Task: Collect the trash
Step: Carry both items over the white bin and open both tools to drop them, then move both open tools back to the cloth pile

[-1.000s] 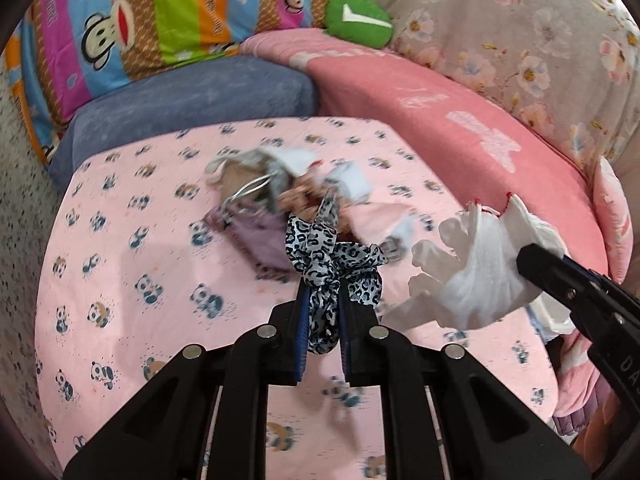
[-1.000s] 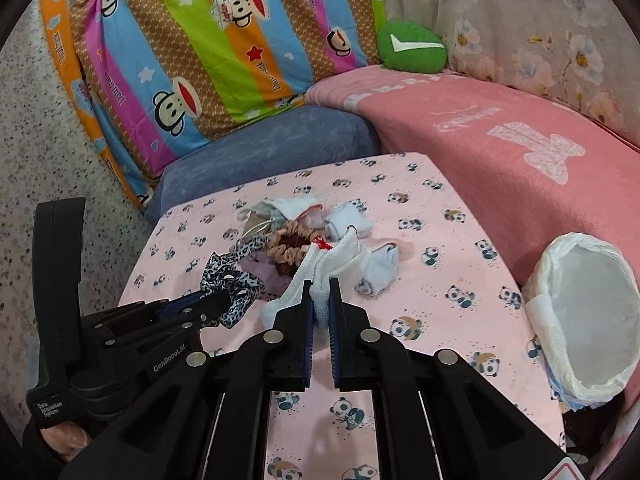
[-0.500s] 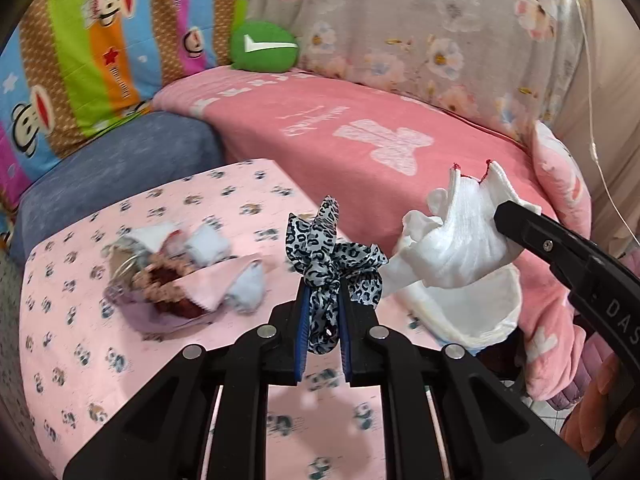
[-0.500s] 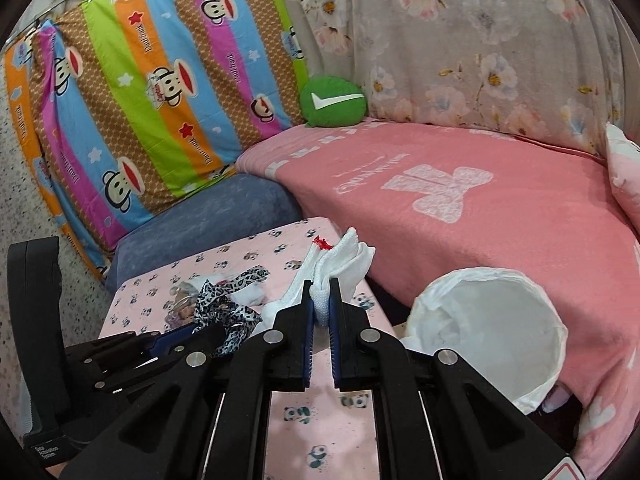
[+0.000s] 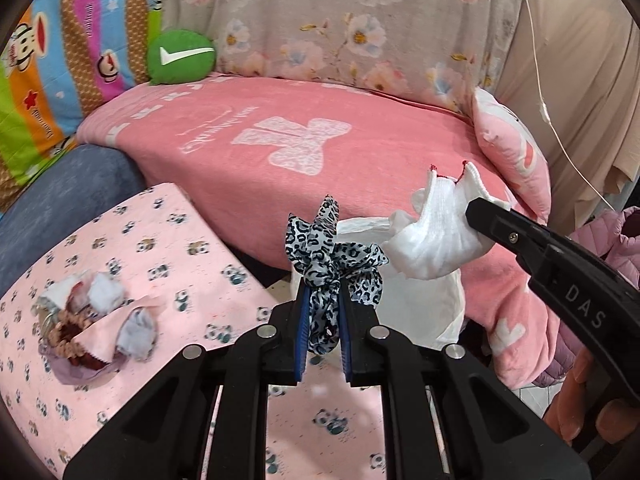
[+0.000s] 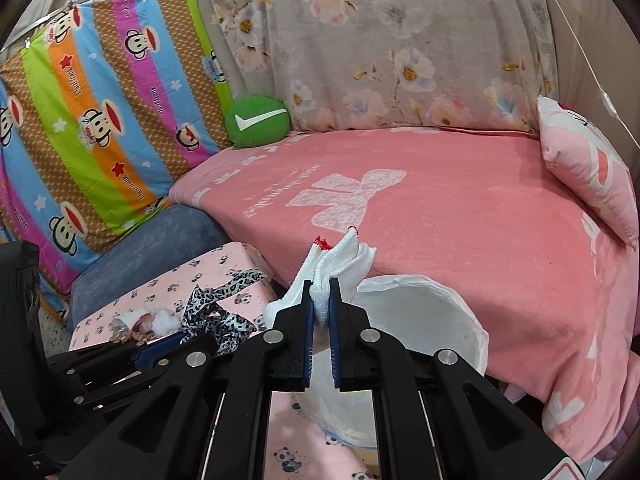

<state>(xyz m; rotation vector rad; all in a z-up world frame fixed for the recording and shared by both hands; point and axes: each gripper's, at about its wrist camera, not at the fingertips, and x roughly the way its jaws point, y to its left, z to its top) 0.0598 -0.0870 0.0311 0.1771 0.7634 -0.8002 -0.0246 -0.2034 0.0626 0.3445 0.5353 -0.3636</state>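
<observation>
Leopard-print scrunchie (white cloth)

Left gripper clamped leopard-print scrunchie; right gripper pinched white cloth above white bin bag, beside pink panda-print table.

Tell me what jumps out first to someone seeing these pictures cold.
Each gripper carries a scrap of cloth: the left gripper is clamped on a leopard-print fabric strip, the right gripper on a white cloth with red stitching. Just ahead of them gapes a white bag-lined bin, against the pink blanket. Behind at left, a small pile of leftover scraps lies on the panda-print cover.
</observation>
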